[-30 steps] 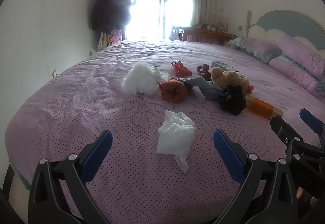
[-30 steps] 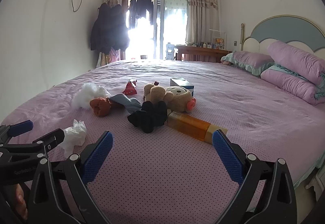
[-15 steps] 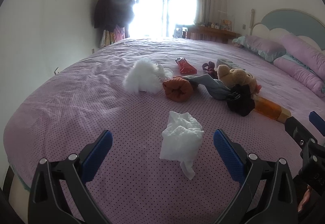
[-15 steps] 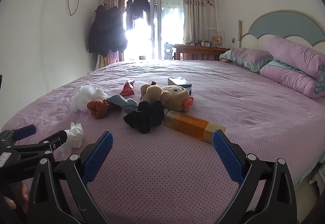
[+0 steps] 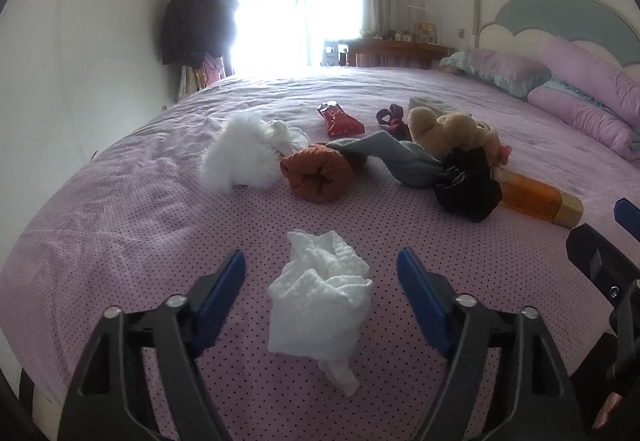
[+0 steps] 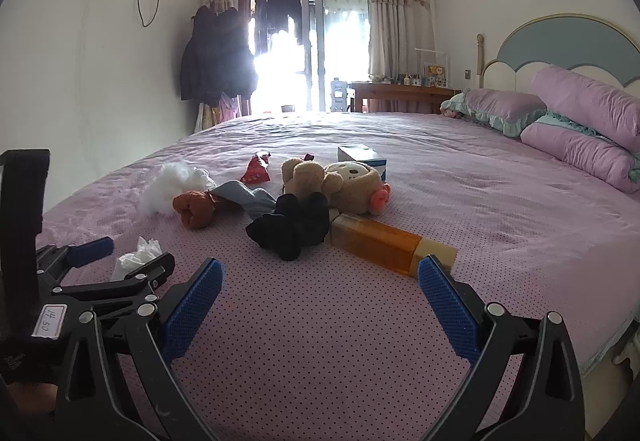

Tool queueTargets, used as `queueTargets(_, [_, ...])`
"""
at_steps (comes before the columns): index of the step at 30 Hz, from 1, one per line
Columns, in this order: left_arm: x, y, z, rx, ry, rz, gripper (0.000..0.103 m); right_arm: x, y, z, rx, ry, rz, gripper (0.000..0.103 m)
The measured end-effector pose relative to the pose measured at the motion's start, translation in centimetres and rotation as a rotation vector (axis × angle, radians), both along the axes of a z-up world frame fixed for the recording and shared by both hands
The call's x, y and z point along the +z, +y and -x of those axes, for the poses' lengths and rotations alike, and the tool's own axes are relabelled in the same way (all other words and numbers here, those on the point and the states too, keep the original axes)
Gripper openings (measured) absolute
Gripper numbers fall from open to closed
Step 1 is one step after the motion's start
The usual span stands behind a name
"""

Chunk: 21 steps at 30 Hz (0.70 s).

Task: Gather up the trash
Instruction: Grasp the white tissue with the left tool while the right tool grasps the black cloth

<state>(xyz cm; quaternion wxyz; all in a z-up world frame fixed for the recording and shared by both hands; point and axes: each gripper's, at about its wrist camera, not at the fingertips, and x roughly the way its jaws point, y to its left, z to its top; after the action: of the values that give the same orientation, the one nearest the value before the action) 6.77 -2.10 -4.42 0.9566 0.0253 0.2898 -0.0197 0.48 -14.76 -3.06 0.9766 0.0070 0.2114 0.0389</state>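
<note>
A crumpled white tissue (image 5: 320,297) lies on the pink dotted bedspread (image 5: 120,249), near the bed's front edge. My left gripper (image 5: 320,269) straddles it, one blue pad on each side. Its jaws are closing, and a gap still shows between each pad and the tissue. From the right wrist view the tissue (image 6: 140,253) peeks out between the left gripper's fingers. My right gripper (image 6: 320,273) hovers open over bare bedspread with nothing between its fingers. A red wrapper (image 5: 340,119) lies farther back on the bed.
Mid-bed lies a cluster: white fluffy tuft (image 5: 240,157), rolled orange sock (image 5: 318,173), grey sock (image 5: 400,157), black sock (image 5: 466,185), teddy bear (image 5: 452,129), amber bottle (image 5: 536,197) and a small box (image 6: 362,157). Pillows (image 6: 580,121) line the headboard at right.
My left gripper has moved forward and down onto the tissue, and its jaws have narrowed around it. The right gripper has stayed where it was, still open.
</note>
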Motion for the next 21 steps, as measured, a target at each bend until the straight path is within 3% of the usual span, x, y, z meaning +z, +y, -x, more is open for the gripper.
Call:
queueTargets(2, [-0.7, 0.4, -0.8, -0.01, 0.051, 0.04, 0.042, 0.0, 0.1, -0.2, 0.012, 0.0, 0.0, 0.095])
queueTargets(3, [-1.1, 0.7, -1.2, -0.026, 0.072, 0.075, 0.036, 0.1, 0.2, -0.2, 0.017, -0.001, 0.0, 0.095])
queueTargets(6, [-1.3, 2.0, -1.4, -0.057, 0.065, 0.178, 0.029, 0.1, 0.3, -0.4, 0.028, -0.007, 0.0, 0.095])
queueTargets(12, [-0.4, 3.6, -0.9, -0.108, 0.032, 0.262, 0.028, 0.0, 0.5, -1.3, 0.037, 0.0, 0.001, 0.095])
queueTargets(21, [1.2, 3.8, -0.3, -0.136, -0.009, 0.271, 0.028, 0.2, 1.3, -5.3, 0.103, 0.021, -0.032, 0.094])
